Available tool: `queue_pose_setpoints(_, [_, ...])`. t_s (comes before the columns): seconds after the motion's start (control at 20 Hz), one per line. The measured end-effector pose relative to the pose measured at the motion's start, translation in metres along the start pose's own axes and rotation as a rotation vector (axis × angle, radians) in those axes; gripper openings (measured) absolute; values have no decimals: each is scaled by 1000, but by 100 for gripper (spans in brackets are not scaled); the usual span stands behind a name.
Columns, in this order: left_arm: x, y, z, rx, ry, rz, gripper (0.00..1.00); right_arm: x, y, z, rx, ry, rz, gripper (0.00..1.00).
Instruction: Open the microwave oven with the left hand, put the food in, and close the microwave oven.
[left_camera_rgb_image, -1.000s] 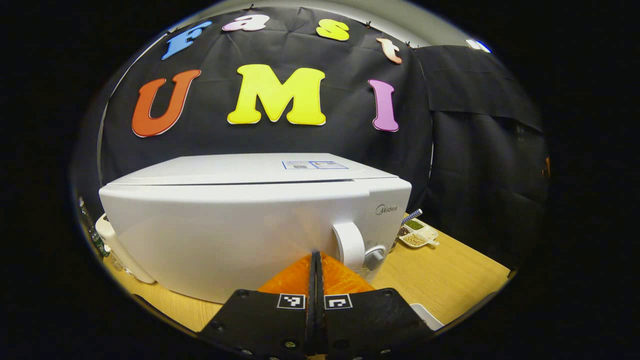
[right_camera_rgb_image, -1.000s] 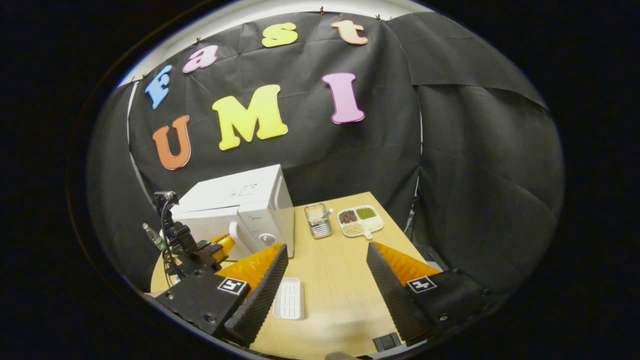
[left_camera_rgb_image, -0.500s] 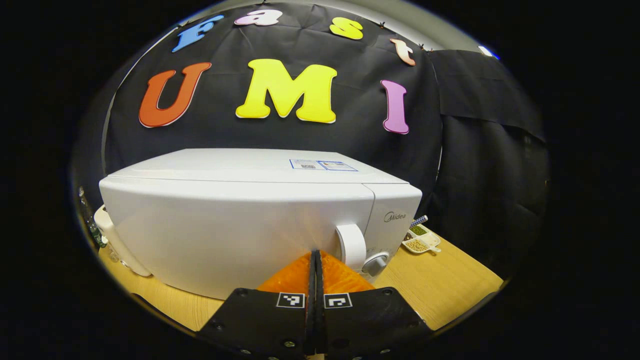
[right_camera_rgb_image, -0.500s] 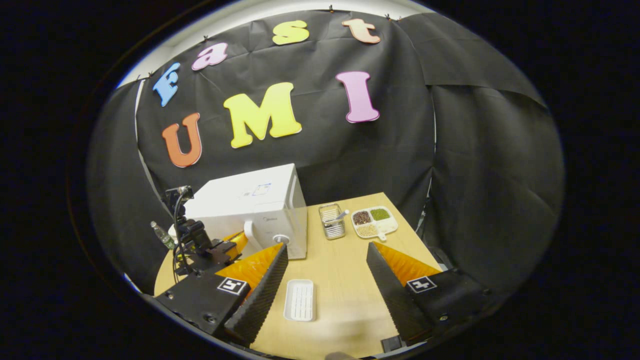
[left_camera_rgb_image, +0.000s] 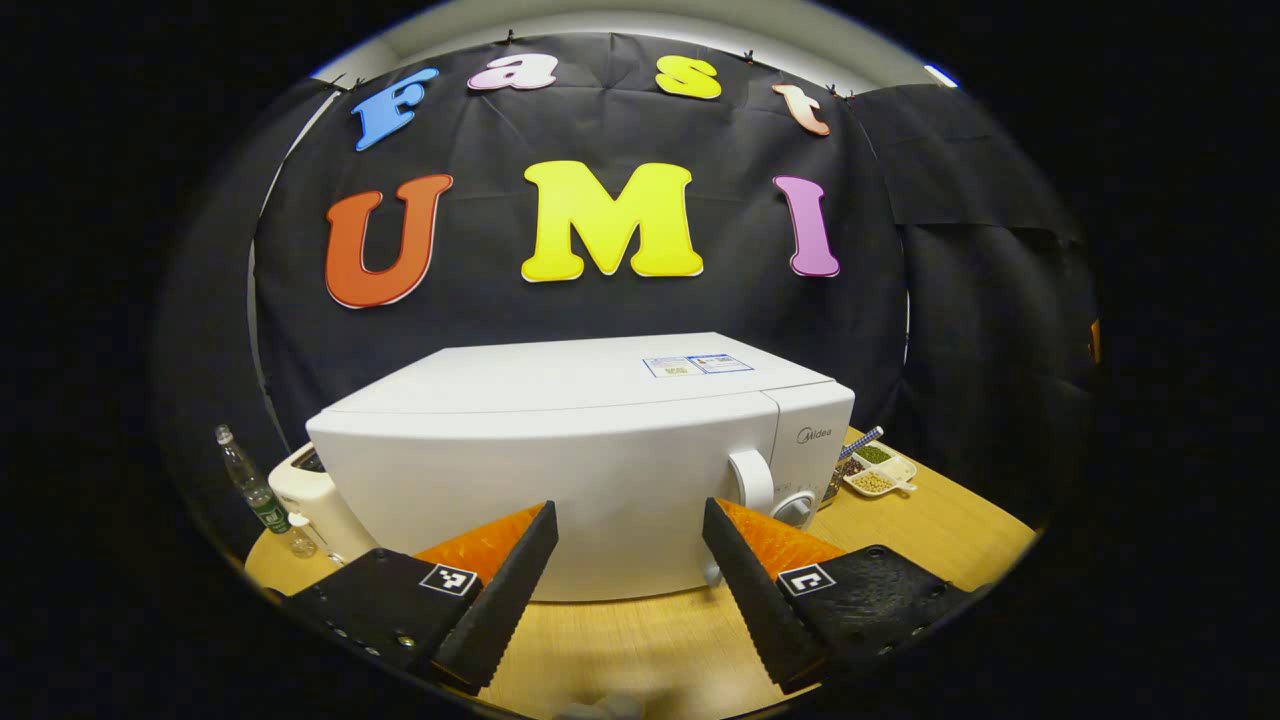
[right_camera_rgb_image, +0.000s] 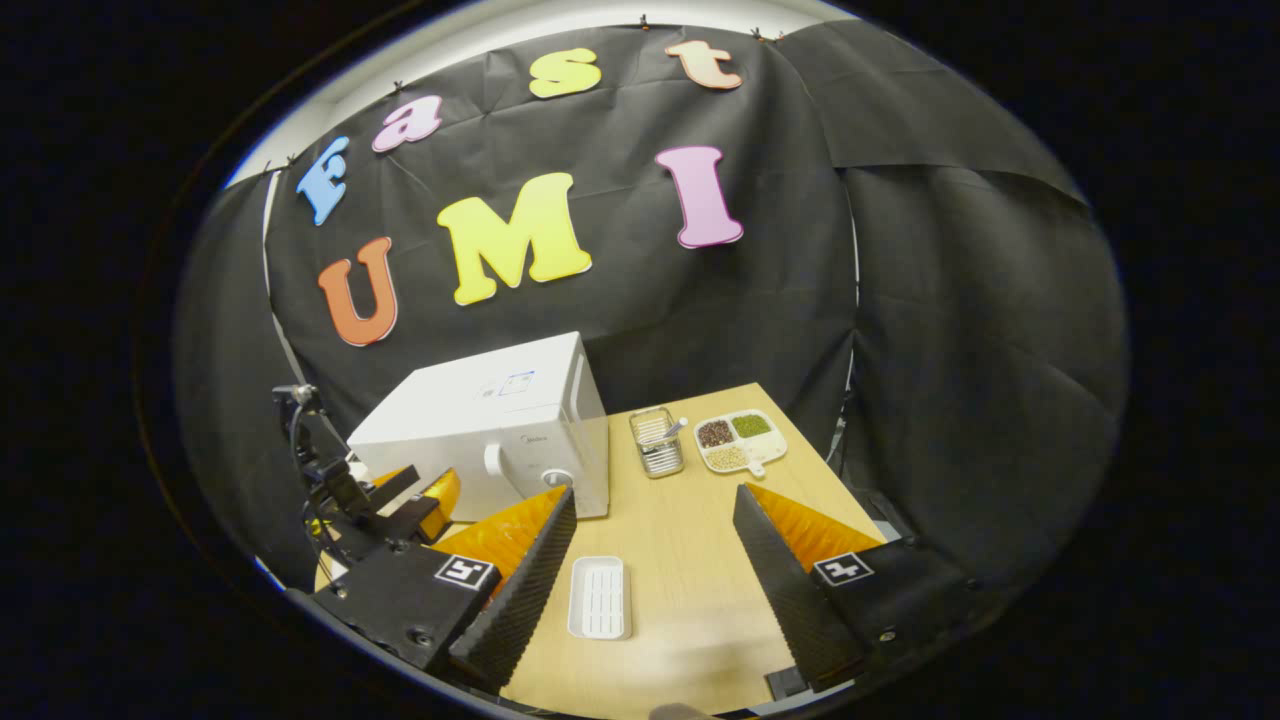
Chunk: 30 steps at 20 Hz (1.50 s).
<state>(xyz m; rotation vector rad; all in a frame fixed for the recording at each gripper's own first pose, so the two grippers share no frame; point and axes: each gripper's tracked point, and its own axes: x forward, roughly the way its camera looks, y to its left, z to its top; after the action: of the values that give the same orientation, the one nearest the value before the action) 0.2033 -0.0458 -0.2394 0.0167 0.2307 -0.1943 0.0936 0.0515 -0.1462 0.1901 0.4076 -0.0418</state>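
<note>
Microwave (left_camera_rgb_image: 590, 470): white, boxy, smooth shell with rounded front; door shut; stands on the tabletop against the black cloth wall, left of centre in the right gripper view (right_camera_rgb_image: 490, 430).
Handle (left_camera_rgb_image: 750, 482): white curved loop at the door's right edge, above a round knob (left_camera_rgb_image: 795, 508).
Left gripper (left_camera_rgb_image: 625, 530): fingers spread wide, holding nothing; wedge-shaped fingers with ridged inner faces, close to the door front but apart from it; in the right gripper view it sits at the microwave's left front corner (right_camera_rgb_image: 405, 500).
Right gripper (right_camera_rgb_image: 655, 515): fingers wide apart, empty, above the tabletop.
Tray (right_camera_rgb_image: 600, 597): white, shallow, rounded rectangle with a ribbed floor; flat on the tabletop between the right gripper's fingers, nearer the left one.
Tabletop (right_camera_rgb_image: 690, 520): pale wood grain.
Basket (right_camera_rgb_image: 657, 441): small metal mesh box, right of the microwave.
Dish (right_camera_rgb_image: 740, 441): white, divided; dark, green and tan grains in separate compartments; just right of the basket.
Bottle (left_camera_rgb_image: 255, 492): clear plastic, upright, left of the microwave.
</note>
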Motion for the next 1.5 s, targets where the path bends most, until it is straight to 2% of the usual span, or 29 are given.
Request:
queue_pose_setpoints(0.1, [-24, 3, 19, 0, -32, 2, 93, -10, 5, 0, -11, -14, 6, 100])
queue_pose_setpoints(0.15, [-37, 5, 29, 4, -51, 5, 84, -15, 7, 2, -26, -27, 5, 100])
queue_pose_setpoints(0.2, [-51, 6, 37, 11, -64, 7, 93, -21, 10, 5, -41, -43, 4, 92])
queue_pose_setpoints(0.25, [-65, 6, 45, 14, -74, 5, 93, -27, 12, 7, -55, -58, 4, 100])
queue_pose_setpoints(0.3, [-81, 5, 53, 19, -87, 3, 93, -32, 16, 11, -69, -80, 3, 100])
queue_pose_setpoints(0.35, [-96, 4, 61, 25, -101, -6, 93, -38, 17, 13, -83, -100, -1, 92])
queue_pose_setpoints(0.4, [-113, 4, 70, 33, -113, -11, 93, -43, 21, 16, -96, -124, -2, 100])
queue_pose_setpoints(0.45, [-127, 5, 76, 37, -113, -16, 93, -48, 25, 20, -107, -149, -2, 92])
queue_pose_setpoints(0.5, [-138, 9, 79, 38, -113, -20, 93, -54, 28, 24, -121, -174, -5, 92])
queue_pose_setpoints(0.55, [-151, 11, 86, 31, -118, -23, 93, -58, 28, 24, -142, -193, -15, 100])
queue_pose_setpoints(0.6, [-164, 12, 92, 22, -117, -23, 93, -65, 30, 27, -156, -213, -21, 100])
queue_pose_setpoints(0.65, [-176, 15, 97, 14, -118, -13, 93, -72, 34, 30, -160, -233, -16, 100])
queue_pose_setpoints(0.7, [-188, 21, 106, 7, -121, 4, 93, -80, 38, 34, -159, -249, -5, 92])
queue_pose_setpoints(0.75, [-197, 25, 113, -4, -124, 20, 93, -85, 40, 35, -156, -258, 10, 92])
queue_pose_setpoints(0.8, [-205, 26, 121, -23, -133, 29, 93, -91, 43, 37, -157, -264, 30, 100])
queue_pose_setpoints(0.85, [-214, 23, 127, -42, -138, 27, 93, -95, 45, 41, -161, -274, 48, 100])
queue_pose_setpoints(0.9, [-223, 25, 135, -52, -146, 44, 92, -98, 45, 44, -170, -271, 53, 92])
queue_pose_setpoints(1.1, [-251, 35, 155, -25, -173, 135, 92, -113, 42, 62, -171, -313, 78, 92])
queue_pose_setpoints(1.35, [-271, 40, 165, -46, -186, 210, 93, -131, 50, 89, -190, -368, 119, 92])
queue_pose_setpoints(1.5, [-278, 38, 169, -36, -187, 227, 93, -140, 57, 98, -190, -383, 143, 92])
